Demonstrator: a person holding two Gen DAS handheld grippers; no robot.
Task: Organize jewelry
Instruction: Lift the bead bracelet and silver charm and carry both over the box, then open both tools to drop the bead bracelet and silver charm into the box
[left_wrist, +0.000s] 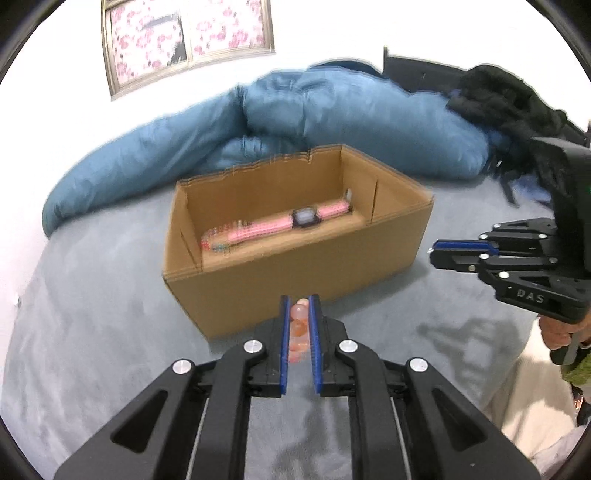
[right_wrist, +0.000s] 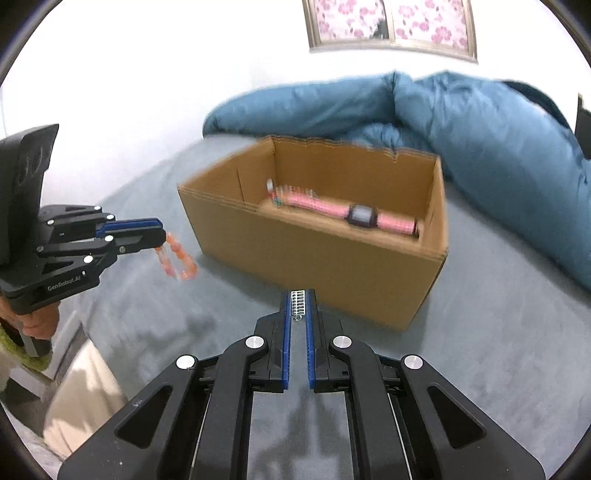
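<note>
An open cardboard box (left_wrist: 295, 273) (right_wrist: 314, 258) stands on the grey bed. Inside it lie a pink-strapped watch (left_wrist: 303, 218) (right_wrist: 360, 215) and a multicoloured beaded bracelet (left_wrist: 216, 242) (right_wrist: 291, 194). My left gripper (left_wrist: 299, 306) (right_wrist: 162, 232) is shut on an orange bead bracelet (left_wrist: 298, 328) (right_wrist: 177, 258), held above the bed in front of the box. My right gripper (right_wrist: 298, 295) (left_wrist: 434, 251) is shut on a small silver chain piece (right_wrist: 297, 304), just before the box's near wall.
A rumpled blue duvet (left_wrist: 295, 118) (right_wrist: 461, 129) lies behind the box. Dark clothing (left_wrist: 509, 99) is piled at the far right. A floral-curtained window (left_wrist: 188, 37) (right_wrist: 391, 26) is on the white wall. The grey bedsheet (left_wrist: 92, 332) spreads around the box.
</note>
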